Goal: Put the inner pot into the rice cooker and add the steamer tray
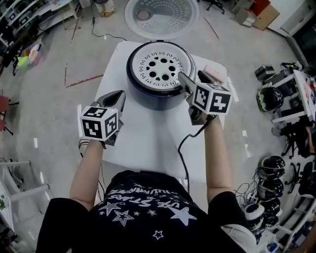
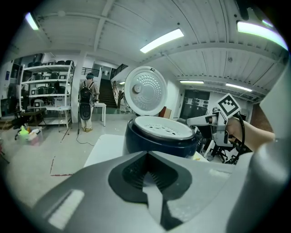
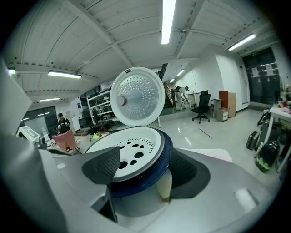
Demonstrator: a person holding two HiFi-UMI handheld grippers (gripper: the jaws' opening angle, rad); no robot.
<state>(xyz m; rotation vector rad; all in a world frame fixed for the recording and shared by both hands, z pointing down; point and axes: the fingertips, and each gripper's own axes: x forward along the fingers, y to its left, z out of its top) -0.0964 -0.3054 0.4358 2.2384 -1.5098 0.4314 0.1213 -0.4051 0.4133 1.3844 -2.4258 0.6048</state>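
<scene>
The dark blue rice cooker stands at the far end of the white table, its round lid swung open behind it. A white steamer tray with holes sits level in the cooker's mouth and hides what lies under it. My right gripper is open at the cooker's right rim, one jaw over the tray and the other outside the blue wall. My left gripper hangs shut and empty over the table, left of the cooker and apart from it.
A pink and white flat item lies on the table right of the cooker. A black cable runs from the right gripper toward the person. Helmets and racks crowd the floor at right. A person stands far off.
</scene>
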